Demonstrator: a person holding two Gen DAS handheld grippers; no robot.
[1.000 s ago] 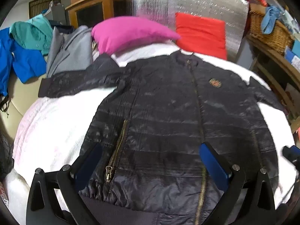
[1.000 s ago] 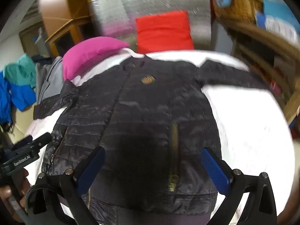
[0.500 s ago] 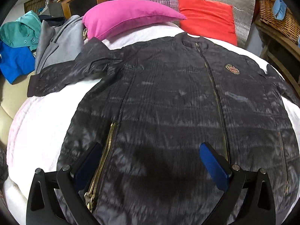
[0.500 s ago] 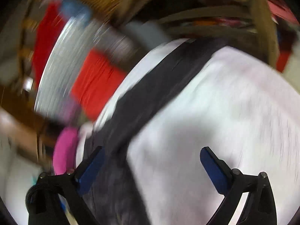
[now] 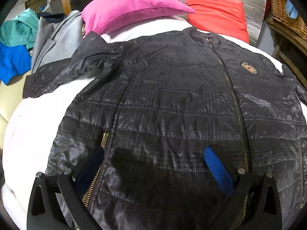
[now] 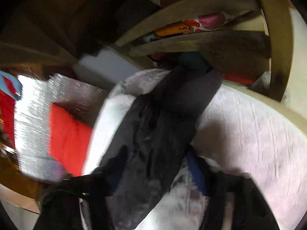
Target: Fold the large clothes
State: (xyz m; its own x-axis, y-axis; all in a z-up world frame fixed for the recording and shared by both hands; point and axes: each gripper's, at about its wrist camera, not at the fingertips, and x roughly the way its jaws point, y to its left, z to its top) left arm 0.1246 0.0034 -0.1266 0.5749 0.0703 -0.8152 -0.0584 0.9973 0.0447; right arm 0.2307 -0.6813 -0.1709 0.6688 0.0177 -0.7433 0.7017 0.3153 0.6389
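A black quilted jacket point(image 5: 172, 105) lies flat, front up and zipped, on a white bed point(image 5: 34, 126). Its left sleeve point(image 5: 63, 72) stretches toward the bed's left edge. My left gripper point(image 5: 153, 161) is open and hovers low over the jacket's lower front, between a pocket zip and the centre zip. In the blurred right wrist view the jacket's other sleeve point(image 6: 168, 118) runs to the bed's edge, its grey cuff point(image 6: 199, 82) at the far end. My right gripper point(image 6: 155, 164) is over this sleeve, its fingers either side of it, jaws apart.
A pink pillow point(image 5: 130, 9) and a red pillow point(image 5: 216, 9) lie at the head of the bed. Grey, teal and blue clothes point(image 5: 48, 36) are piled at the left. A wooden shelf unit point(image 6: 211, 38) stands close past the bed's right edge, with a wicker basket point(image 5: 287, 13).
My left gripper has moved forward and lower over the jacket. My right gripper has swung right from the jacket's body to the right sleeve and come down over it.
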